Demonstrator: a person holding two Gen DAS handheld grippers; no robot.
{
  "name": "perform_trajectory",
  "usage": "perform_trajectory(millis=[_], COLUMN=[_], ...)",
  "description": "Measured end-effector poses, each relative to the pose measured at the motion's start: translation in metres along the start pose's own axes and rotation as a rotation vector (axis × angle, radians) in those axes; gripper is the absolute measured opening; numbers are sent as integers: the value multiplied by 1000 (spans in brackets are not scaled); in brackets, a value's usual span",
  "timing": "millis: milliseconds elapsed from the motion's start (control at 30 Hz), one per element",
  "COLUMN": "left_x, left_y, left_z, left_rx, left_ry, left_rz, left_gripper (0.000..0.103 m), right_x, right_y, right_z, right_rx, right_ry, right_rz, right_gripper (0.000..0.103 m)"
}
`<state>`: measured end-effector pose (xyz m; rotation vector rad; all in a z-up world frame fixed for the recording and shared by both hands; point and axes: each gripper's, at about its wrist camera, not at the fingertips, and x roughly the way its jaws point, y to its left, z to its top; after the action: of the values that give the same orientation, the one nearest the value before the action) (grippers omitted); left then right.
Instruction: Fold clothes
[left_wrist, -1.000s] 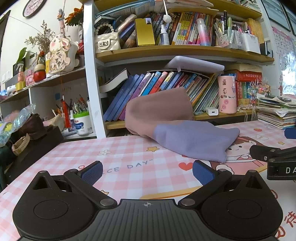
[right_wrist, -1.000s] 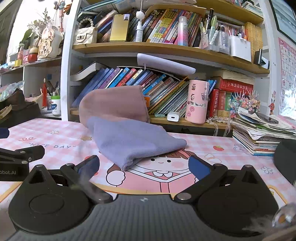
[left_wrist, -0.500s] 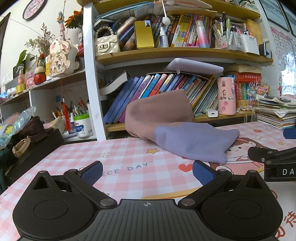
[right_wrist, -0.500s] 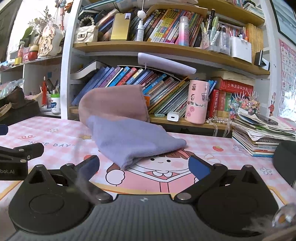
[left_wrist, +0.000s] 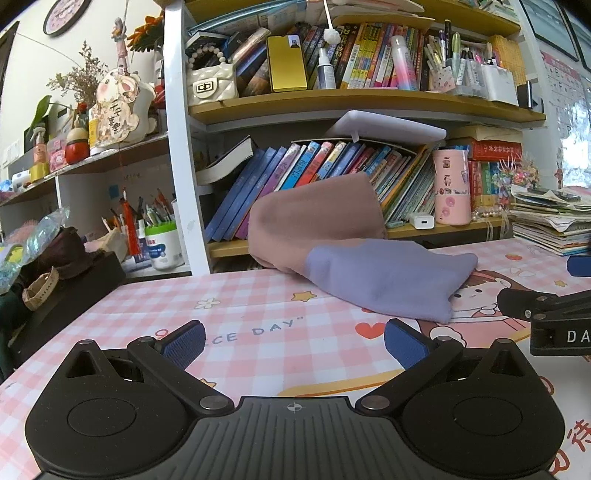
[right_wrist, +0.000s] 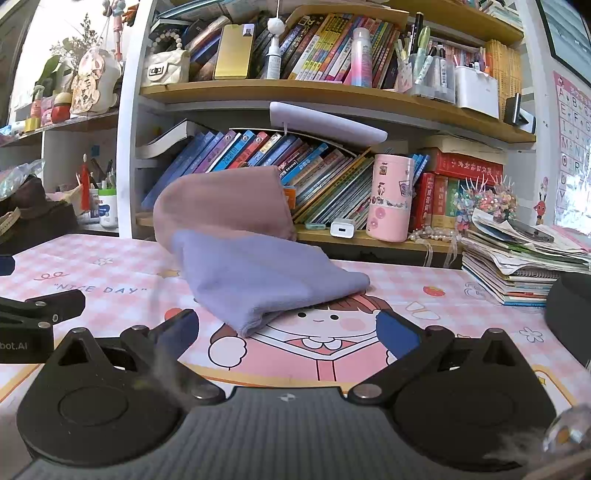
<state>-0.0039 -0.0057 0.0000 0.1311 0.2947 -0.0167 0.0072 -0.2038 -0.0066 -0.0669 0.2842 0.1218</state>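
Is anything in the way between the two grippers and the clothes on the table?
Nothing visible. Only bare pink tablecloth lies between the open right gripper, the open left gripper and the clothes.

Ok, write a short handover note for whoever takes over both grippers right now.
Left gripper: open, empty, low over the pink checked mat.
Right gripper: open, empty, beside the left one.
Garment: pink and lilac, lying bunched on the mat ahead of both grippers, its pink end propped against the bookshelf.
Done: no neat fold visible.
Left: grasp the garment, spread it flat, then fold it.
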Motion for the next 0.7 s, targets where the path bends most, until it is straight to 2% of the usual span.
perform_trajectory(millis=[700], left_x=[0], left_y=[-1], left_z=[1], left_rx=[-4], left_ry=[5], left_rz=[-1], left_gripper=[103], right_x=[0], right_y=[2], right_z=[1], right_rx=[-18], right_ry=[0], right_rz=[-9], right_gripper=[103])
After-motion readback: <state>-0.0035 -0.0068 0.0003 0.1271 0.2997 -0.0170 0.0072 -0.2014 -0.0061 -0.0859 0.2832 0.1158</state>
